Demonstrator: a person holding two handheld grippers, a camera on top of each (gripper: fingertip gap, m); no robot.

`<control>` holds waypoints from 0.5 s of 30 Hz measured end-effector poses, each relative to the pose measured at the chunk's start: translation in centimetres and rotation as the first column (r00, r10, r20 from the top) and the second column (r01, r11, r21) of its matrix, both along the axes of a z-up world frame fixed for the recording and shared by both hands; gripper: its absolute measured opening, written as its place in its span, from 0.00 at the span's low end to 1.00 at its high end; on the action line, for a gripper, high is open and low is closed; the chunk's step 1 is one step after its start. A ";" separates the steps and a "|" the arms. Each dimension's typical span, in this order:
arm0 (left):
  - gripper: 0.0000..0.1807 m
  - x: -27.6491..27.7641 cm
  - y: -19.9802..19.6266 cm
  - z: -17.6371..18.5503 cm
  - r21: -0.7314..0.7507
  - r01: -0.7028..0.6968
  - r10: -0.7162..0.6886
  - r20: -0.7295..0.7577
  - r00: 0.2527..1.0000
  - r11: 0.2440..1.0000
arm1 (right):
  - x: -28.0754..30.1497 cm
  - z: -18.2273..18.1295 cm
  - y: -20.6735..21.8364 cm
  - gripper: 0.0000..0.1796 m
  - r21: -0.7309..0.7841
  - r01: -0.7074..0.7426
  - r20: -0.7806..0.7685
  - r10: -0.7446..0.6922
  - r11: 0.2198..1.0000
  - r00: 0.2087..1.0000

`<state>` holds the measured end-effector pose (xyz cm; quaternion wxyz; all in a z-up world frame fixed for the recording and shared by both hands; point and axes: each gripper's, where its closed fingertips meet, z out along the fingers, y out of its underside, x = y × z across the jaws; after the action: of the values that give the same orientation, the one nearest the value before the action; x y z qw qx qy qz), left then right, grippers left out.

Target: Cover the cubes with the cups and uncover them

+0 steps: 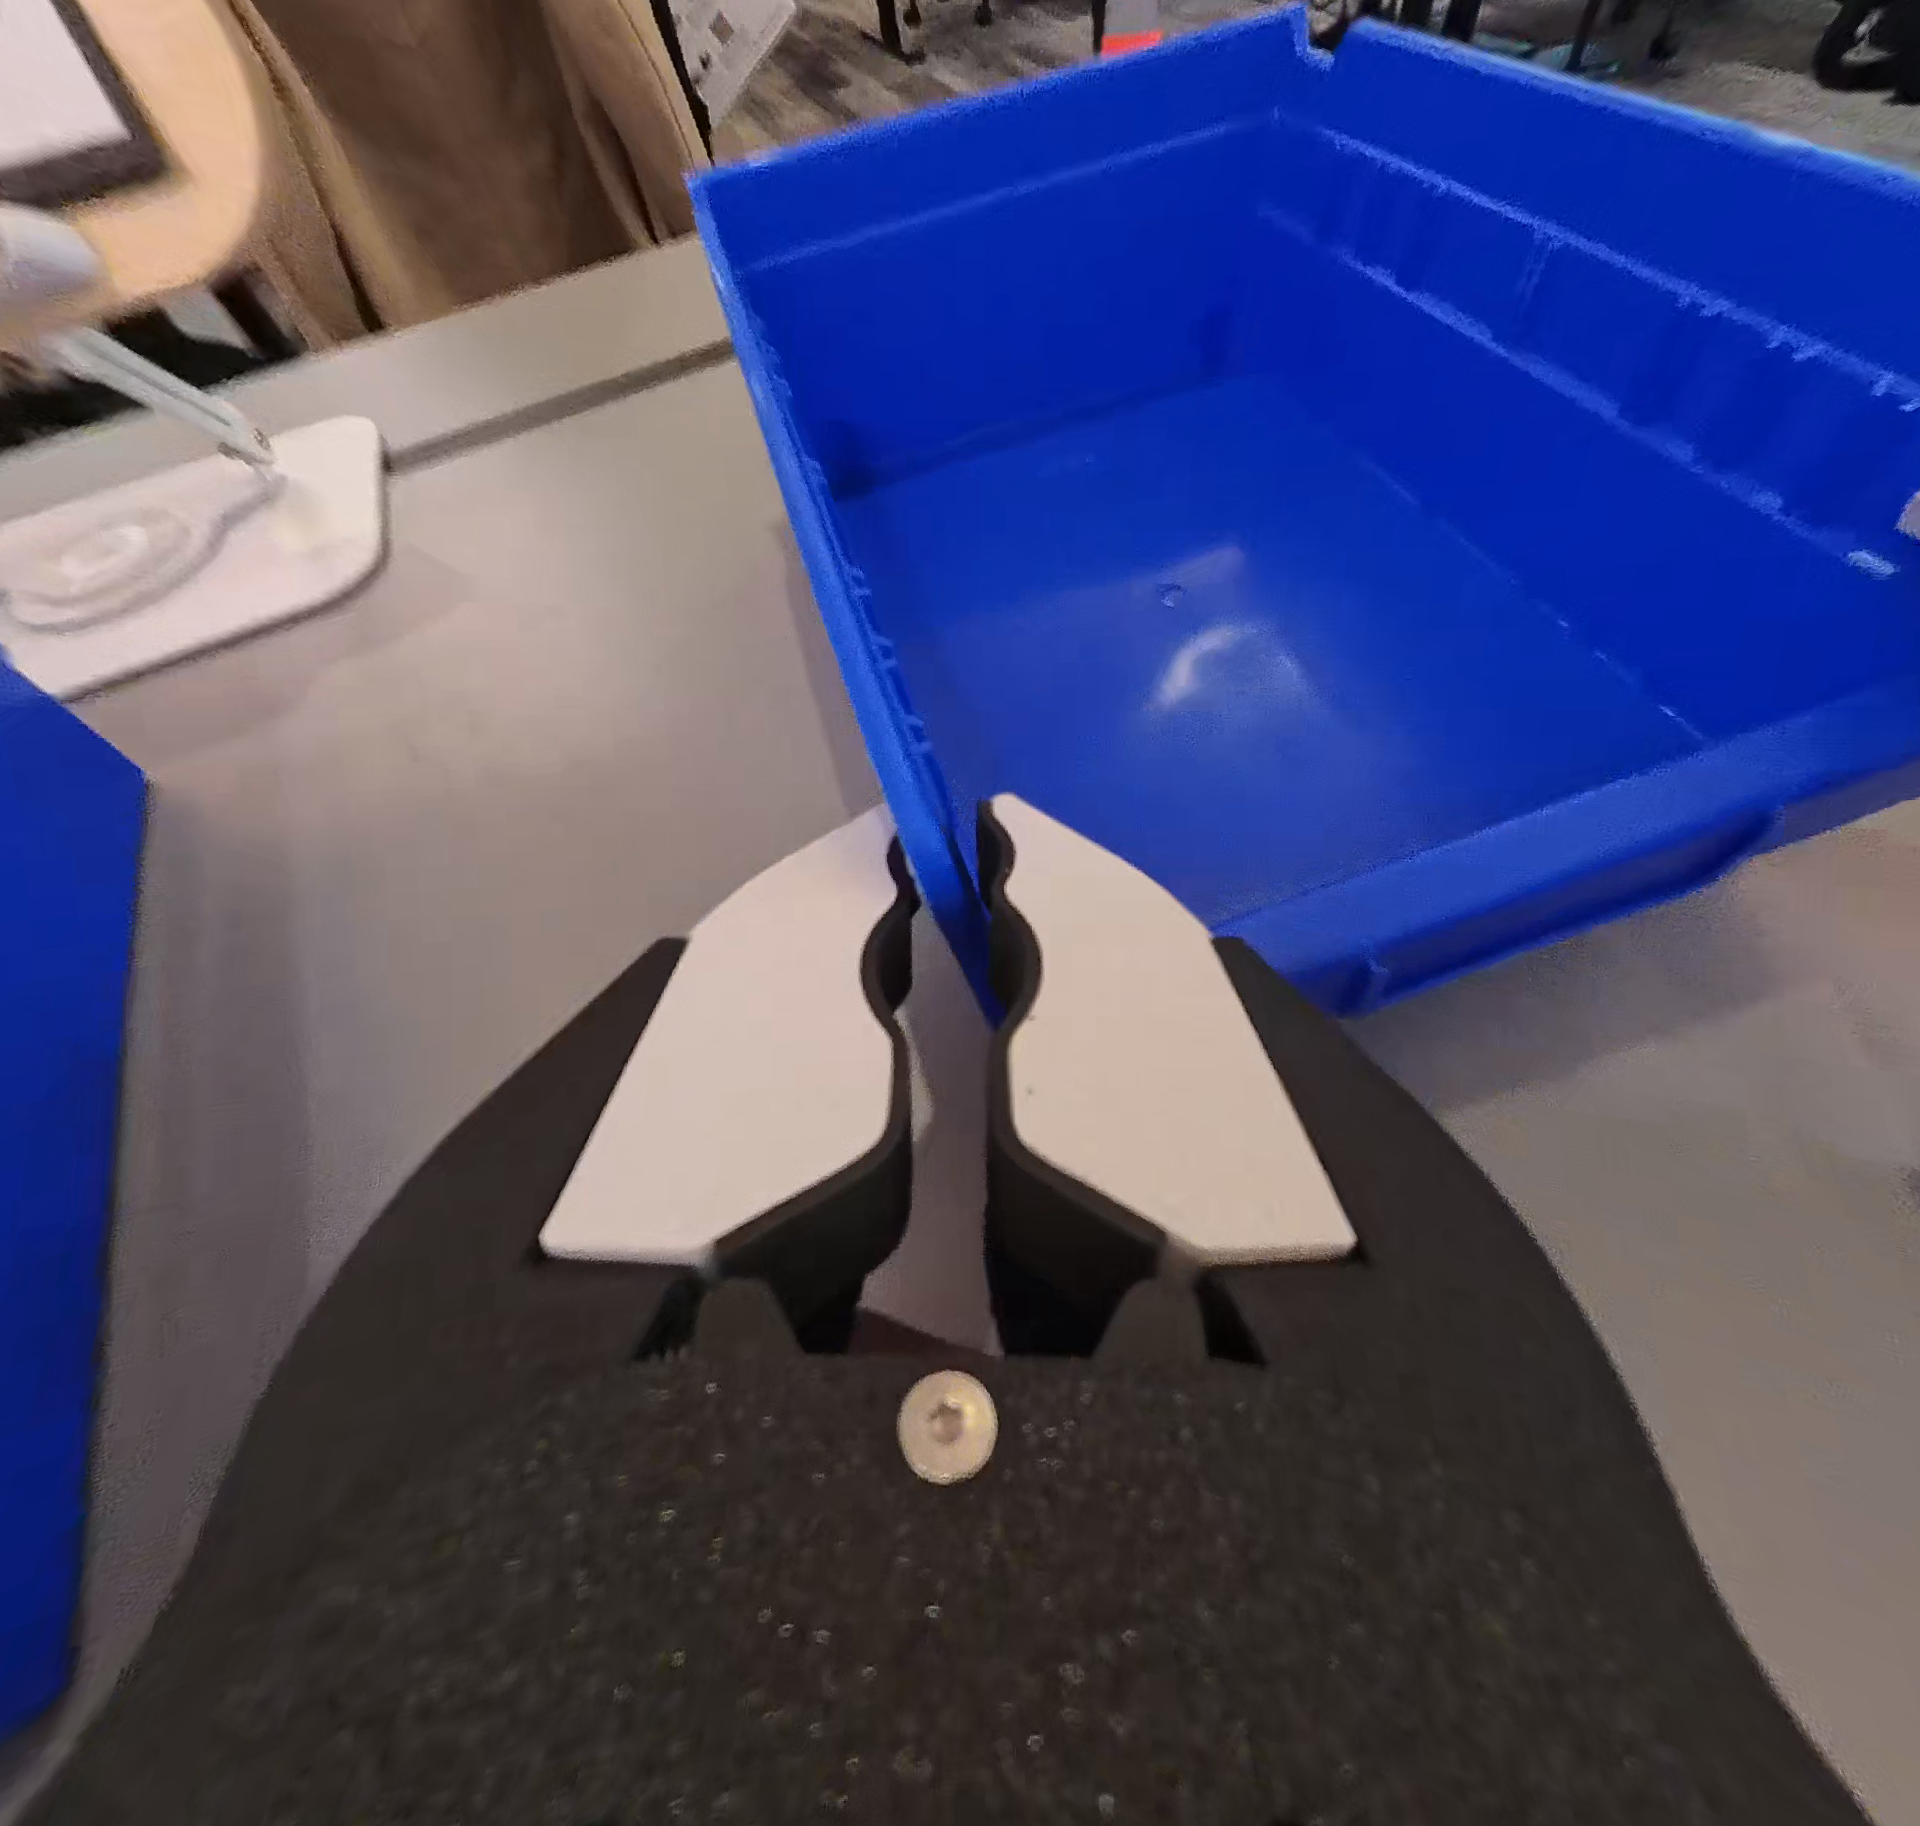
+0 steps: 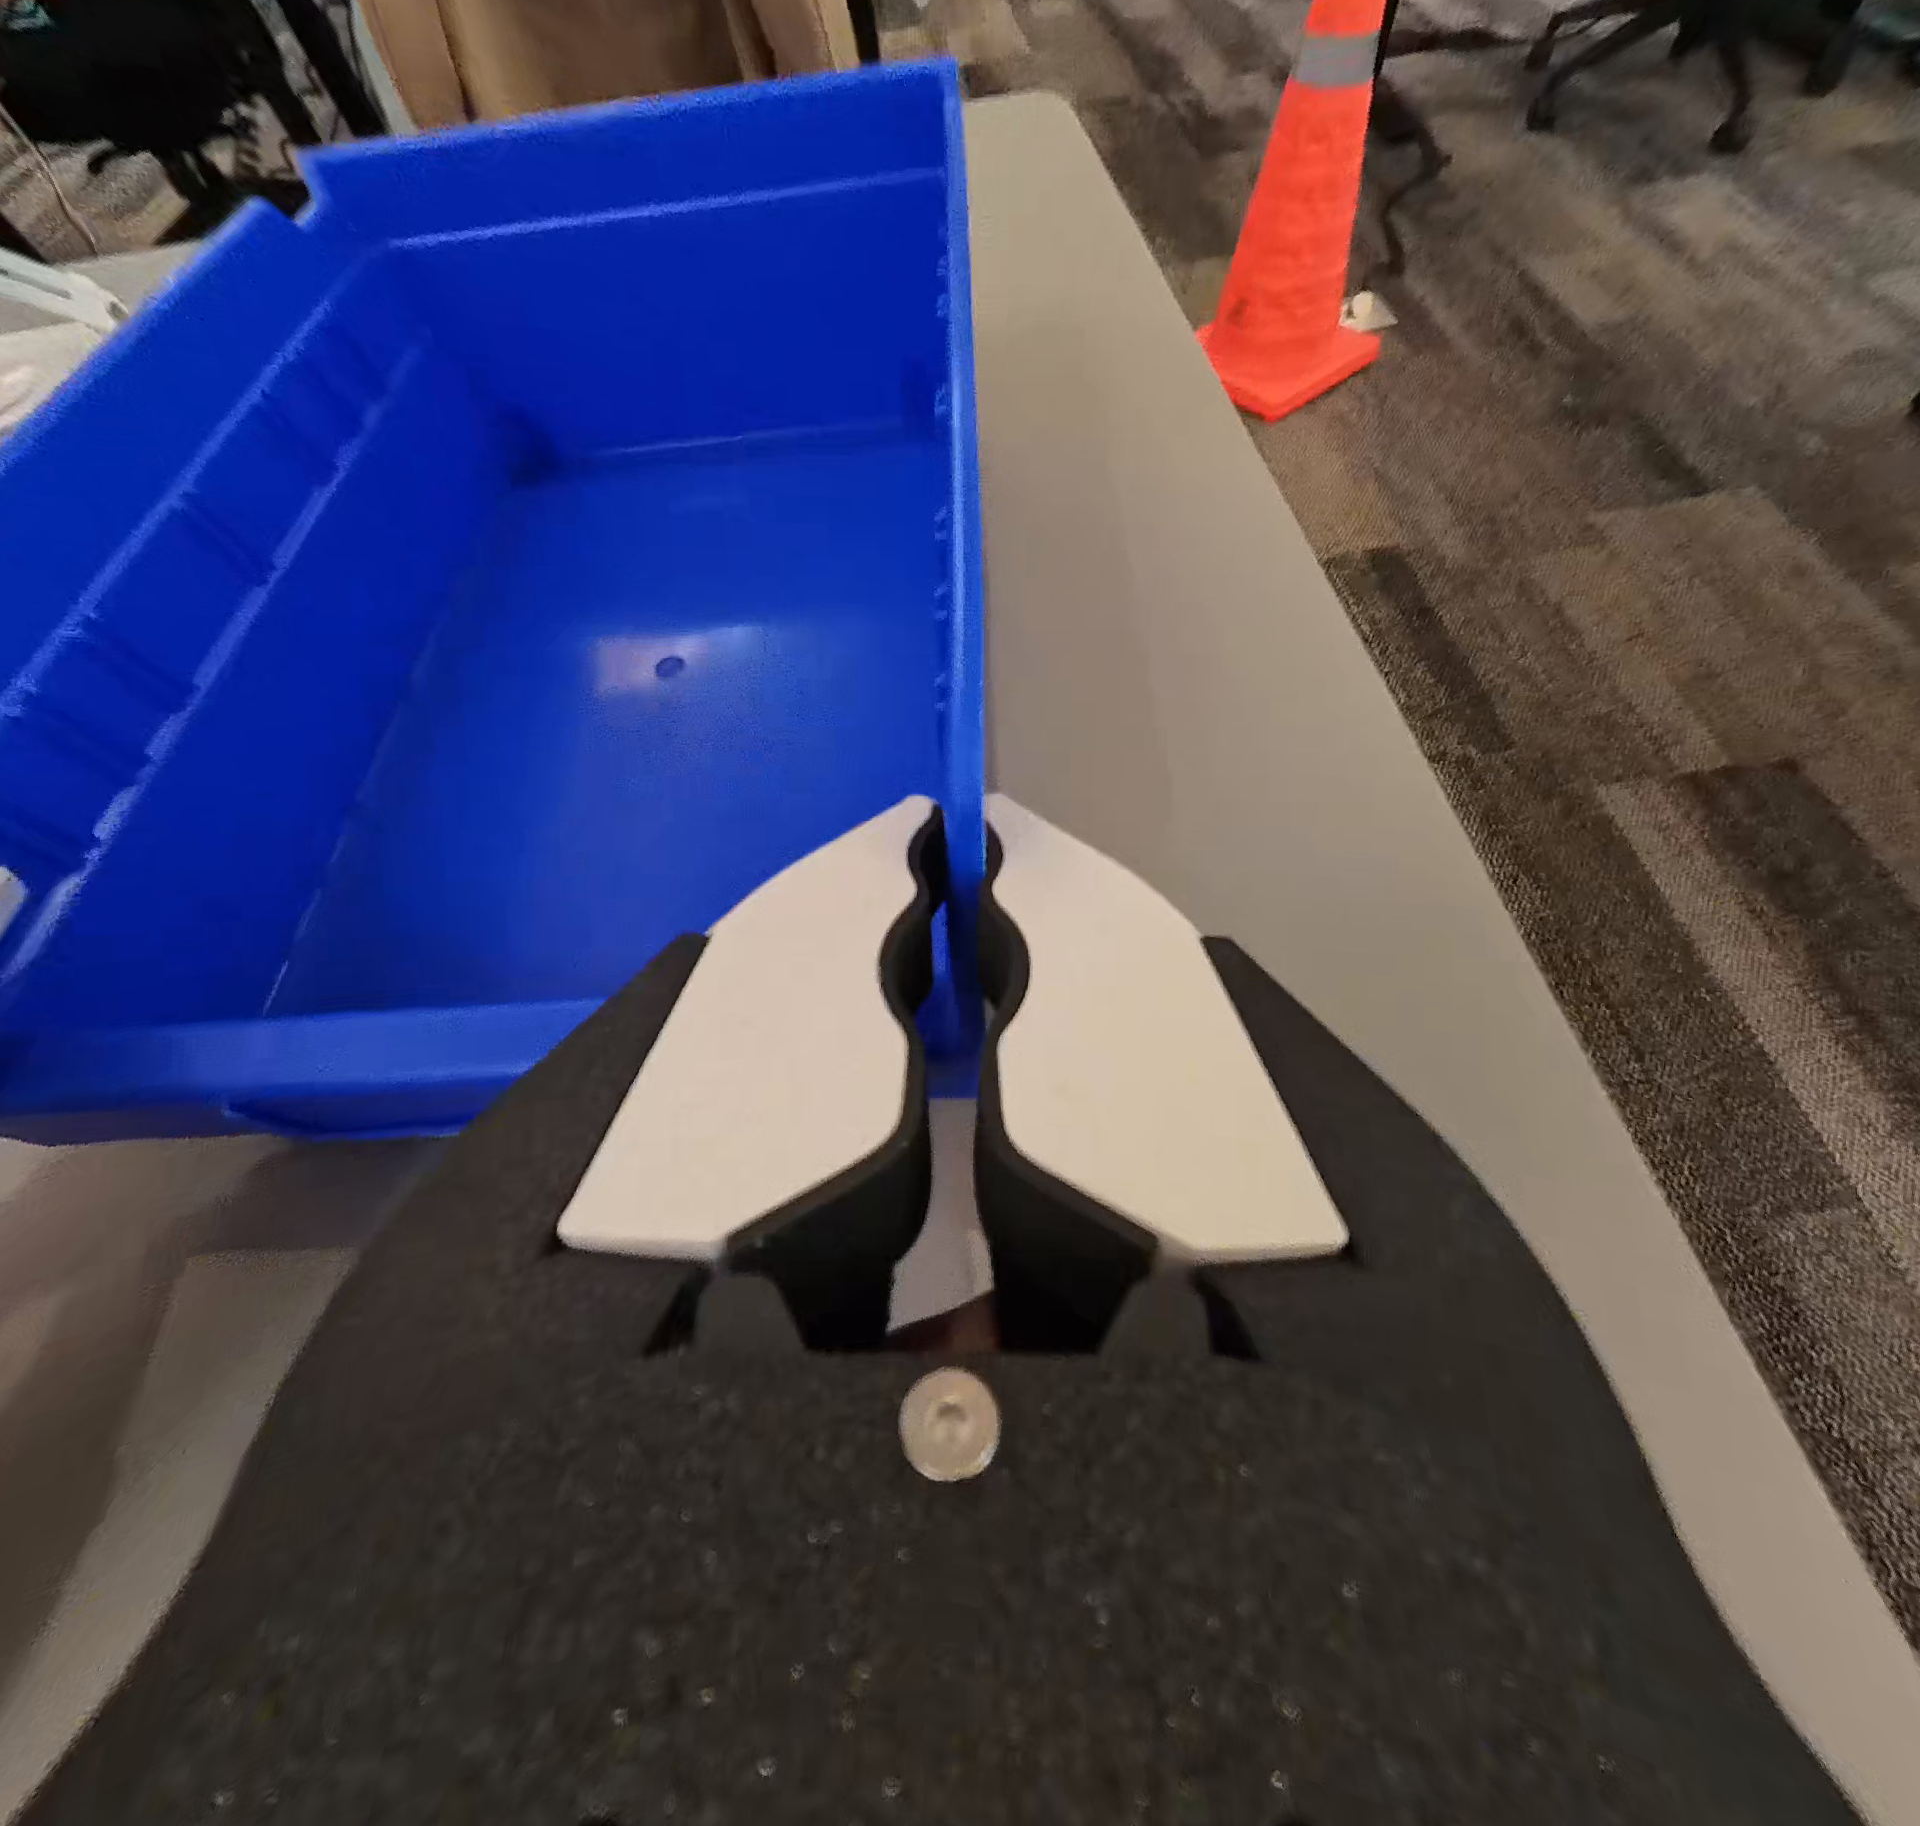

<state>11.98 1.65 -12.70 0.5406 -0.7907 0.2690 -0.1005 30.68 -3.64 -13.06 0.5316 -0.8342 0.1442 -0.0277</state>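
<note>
No cups or cubes show in either view. An empty blue plastic bin [image 1: 1039,322] stands in front of both grippers on the grey table [image 1: 468,841]. My left gripper [image 1: 940,841] is shut on the bin's left wall, close to its near corner. My right gripper [image 2: 961,831] is shut on the right wall of the same bin [image 2: 675,301], also close to the near corner. The thin blue wall runs between each pair of white fingers. I cannot tell whether the bin rests on the table or is raised off it.
Another blue object [image 1: 52,1153] is cut off at the left edge of the left wrist view. A white stand base [image 1: 208,550] sits at the far left. The table's right edge [image 2: 1351,841] drops to carpet, where an orange cone [image 2: 1309,197] stands.
</note>
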 end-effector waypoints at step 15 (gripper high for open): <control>0.28 -36.4 -2.4 9.4 0.112 -0.278 0.265 0.120 0.957 0.954 | -29.7 7.7 -1.3 0.25 0.300 -0.419 0.032 0.430 0.857 0.902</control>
<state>-24.43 -0.76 -3.35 0.6118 -0.7779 0.1351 -0.0487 0.96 -4.91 -5.36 0.6421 -0.7554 -0.0311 0.1272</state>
